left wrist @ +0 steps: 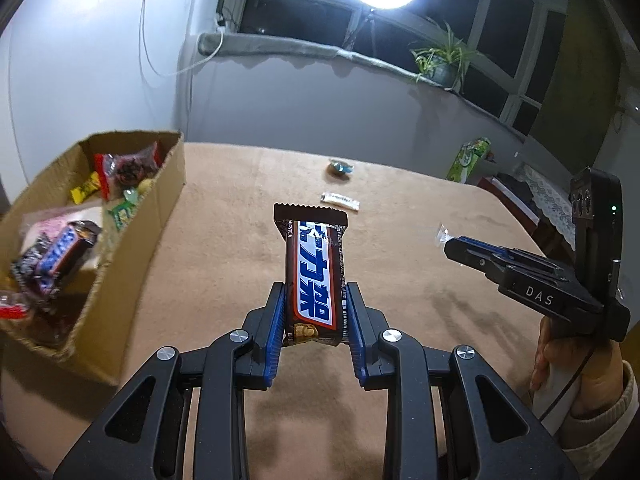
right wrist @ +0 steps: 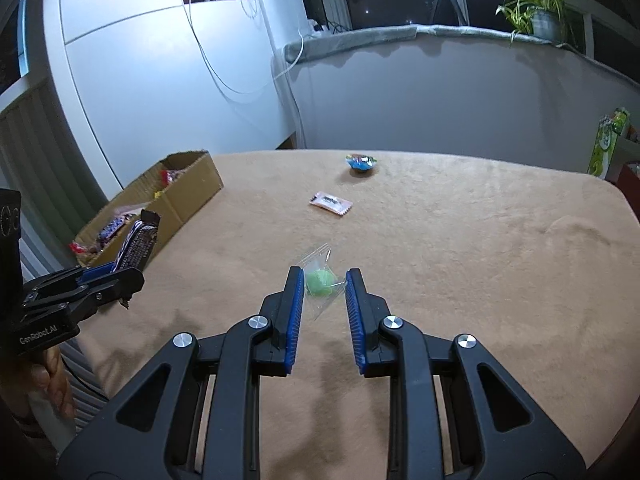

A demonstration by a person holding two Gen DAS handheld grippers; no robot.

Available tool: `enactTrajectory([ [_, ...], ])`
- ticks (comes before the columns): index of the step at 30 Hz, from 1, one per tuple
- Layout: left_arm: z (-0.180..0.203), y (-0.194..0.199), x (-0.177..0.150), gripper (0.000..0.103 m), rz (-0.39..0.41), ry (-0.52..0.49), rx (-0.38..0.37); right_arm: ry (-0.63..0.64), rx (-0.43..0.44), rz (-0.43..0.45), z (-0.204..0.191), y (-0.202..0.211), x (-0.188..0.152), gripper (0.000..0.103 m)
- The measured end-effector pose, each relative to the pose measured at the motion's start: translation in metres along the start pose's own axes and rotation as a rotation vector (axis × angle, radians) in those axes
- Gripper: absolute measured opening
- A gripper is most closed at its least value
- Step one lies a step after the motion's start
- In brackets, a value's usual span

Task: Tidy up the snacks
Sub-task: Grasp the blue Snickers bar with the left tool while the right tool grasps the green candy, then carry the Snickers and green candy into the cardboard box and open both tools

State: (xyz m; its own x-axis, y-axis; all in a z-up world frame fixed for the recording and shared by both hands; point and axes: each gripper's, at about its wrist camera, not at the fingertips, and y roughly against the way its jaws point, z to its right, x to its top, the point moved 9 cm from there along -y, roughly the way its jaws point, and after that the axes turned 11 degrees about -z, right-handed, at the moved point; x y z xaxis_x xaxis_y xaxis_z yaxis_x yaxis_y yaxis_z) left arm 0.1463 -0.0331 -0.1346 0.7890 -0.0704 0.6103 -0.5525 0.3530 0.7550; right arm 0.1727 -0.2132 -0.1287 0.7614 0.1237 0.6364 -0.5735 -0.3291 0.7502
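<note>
The left gripper pinched the stiff chocolate bar low; the right gripper gaped around a light, slippery-looking green candy.

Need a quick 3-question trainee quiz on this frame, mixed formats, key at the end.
1. True or false: the left gripper is shut on the chocolate bar.
2. What lies between the open fingers of the right gripper? A) green candy in a clear wrapper B) pink-white sachet C) blue-wrapped sweet
3. Fill in: the cardboard box holding the sorted snacks sits at the table's ____ side.

Key: 1 true; 2 A; 3 left.
</note>
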Motion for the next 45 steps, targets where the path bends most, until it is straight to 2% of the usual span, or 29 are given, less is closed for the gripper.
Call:
enactTrajectory([
  [10, -0.011, 0.043, -0.004, 0.027, 0.083, 0.001, 0.012, 0.067, -0.009, 0.06, -0.047, 0.031, 0.017, 0.022],
  [20, -0.064, 0.076, -0.01, 0.027, 0.153, 0.075, 0.043, 0.172, 0.002, 0.064, -0.115, 0.022, 0.038, 0.022],
  [30, -0.134, 0.088, 0.009, 0.027, 0.185, 0.136, 0.105, 0.323, 0.076, 0.053, -0.214, -0.03, 0.08, 0.022],
  [37, -0.173, 0.064, 0.045, 0.027, 0.163, 0.143, 0.125, 0.388, 0.132, 0.037, -0.264, -0.087, 0.123, 0.022],
  [39, -0.182, 0.05, 0.053, 0.027, 0.138, 0.146, 0.129, 0.398, 0.144, 0.009, -0.271, -0.109, 0.129, 0.031],
  [40, -0.187, 0.043, 0.053, 0.033, 0.12, 0.155, 0.14, 0.397, 0.145, -0.009, -0.27, -0.119, 0.129, 0.05],
  [41, -0.19, 0.039, 0.053, 0.05, 0.106, 0.164, 0.148, 0.39, 0.151, -0.005, -0.268, -0.123, 0.129, 0.064],
  [42, -0.193, 0.037, 0.05, 0.061, 0.097, 0.177, 0.15, 0.382, 0.156, 0.006, -0.264, -0.125, 0.128, 0.067],
  [43, -0.195, 0.039, 0.047, 0.077, 0.108, 0.191, 0.146, 0.374, 0.152, 0.012, -0.259, -0.126, 0.126, 0.069],
  [45, -0.199, 0.045, 0.038, 0.079, 0.131, 0.21, 0.157, 0.348, 0.135, 0.012, -0.245, -0.129, 0.123, 0.069],
])
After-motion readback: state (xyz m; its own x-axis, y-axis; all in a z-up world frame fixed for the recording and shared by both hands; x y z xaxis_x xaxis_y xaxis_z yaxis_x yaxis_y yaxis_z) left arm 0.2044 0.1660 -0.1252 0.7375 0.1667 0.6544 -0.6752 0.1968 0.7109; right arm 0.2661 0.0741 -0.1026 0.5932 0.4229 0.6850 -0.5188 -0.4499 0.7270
